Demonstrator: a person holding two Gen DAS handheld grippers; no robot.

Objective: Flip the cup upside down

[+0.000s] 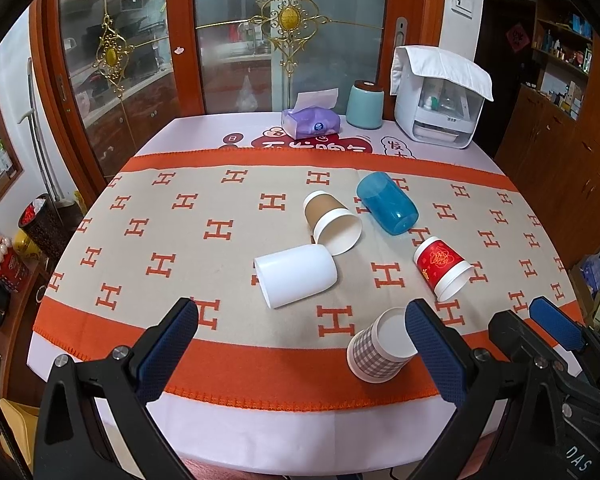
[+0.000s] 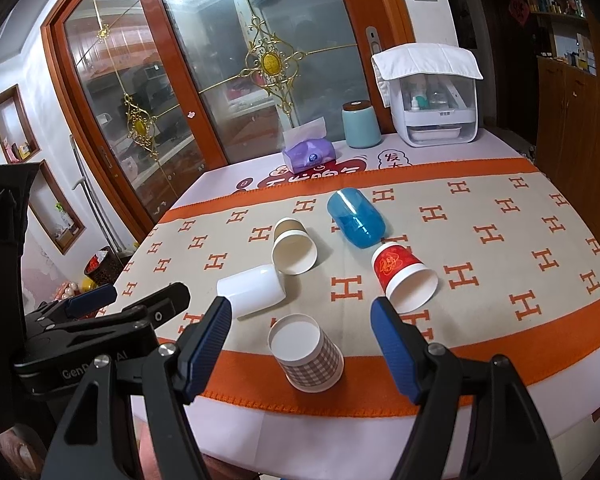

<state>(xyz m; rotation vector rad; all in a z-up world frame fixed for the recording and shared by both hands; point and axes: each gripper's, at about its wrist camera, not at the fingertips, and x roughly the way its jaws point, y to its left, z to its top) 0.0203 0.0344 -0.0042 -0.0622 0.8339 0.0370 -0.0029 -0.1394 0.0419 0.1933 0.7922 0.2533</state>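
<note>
A checked paper cup (image 1: 374, 350) (image 2: 306, 354) stands upside down near the table's front edge. Four cups lie on their sides behind it: a white plastic cup (image 1: 296, 274) (image 2: 252, 288), a brown paper cup (image 1: 332, 222) (image 2: 294, 248), a blue translucent cup (image 1: 387, 208) (image 2: 356, 216) and a red paper cup (image 1: 443, 267) (image 2: 404, 276). My left gripper (image 1: 302, 320) is open and empty above the front edge, its right finger just beside the checked cup. My right gripper (image 2: 302, 314) is open and empty, its fingers either side of the checked cup without touching it.
At the back of the table (image 1: 260, 432) are a purple tissue pack (image 1: 311, 122), a teal canister (image 1: 365, 105) and a white appliance (image 1: 440, 104) under a cloth. Glass doors stand behind. A wooden cabinet (image 1: 560, 152) is on the right.
</note>
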